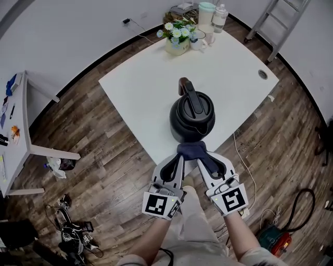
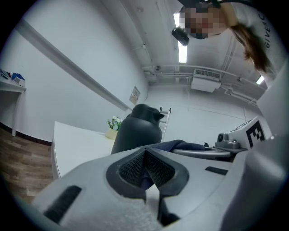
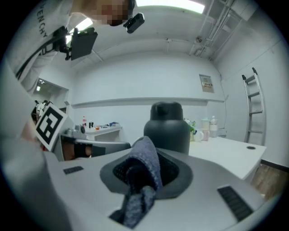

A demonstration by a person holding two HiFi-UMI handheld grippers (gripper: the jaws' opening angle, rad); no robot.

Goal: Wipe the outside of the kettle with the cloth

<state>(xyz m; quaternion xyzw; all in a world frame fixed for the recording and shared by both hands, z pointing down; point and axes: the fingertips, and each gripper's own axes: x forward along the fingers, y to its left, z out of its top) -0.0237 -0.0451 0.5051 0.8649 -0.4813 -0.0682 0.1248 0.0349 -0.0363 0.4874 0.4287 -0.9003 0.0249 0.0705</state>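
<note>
1. My left gripper (image 2: 145, 171) has its jaws pressed together, pinching a fold of the dark blue cloth (image 2: 180, 145) between the ribbed pads.
2. My right gripper (image 3: 144, 173) is also clamped on the cloth, which bunches up between its jaws and hangs out below them.
3. In the head view the two grippers sit side by side on the near side of the kettle (image 1: 191, 117), with their tips angled towards each other. The cloth spans between them as one crumpled bundle.
4. The cloth lies right at the kettle's near lower wall. I cannot tell from any view whether it actually touches the wall.
5. The kettle is black, upright and has its lid on, with a broad handle arching over the top. It stands on the white counter (image 1: 234, 78), close to the counter's near edge.
6. Beyond the kettle, at the counter's far corner, I see a pot of white and blue flowers (image 1: 177, 37). Just right of the pot are a white mug (image 1: 198, 42), a pale green tumbler (image 1: 206, 12) and a clear bottle (image 1: 220, 17).
7. To the kettle's far right a ladder (image 1: 271, 20) leans by the wall.
8. Well to the kettle's left a second white counter (image 1: 21, 130) carries small items. Around it all is wooden floor (image 1: 104, 156).
</note>
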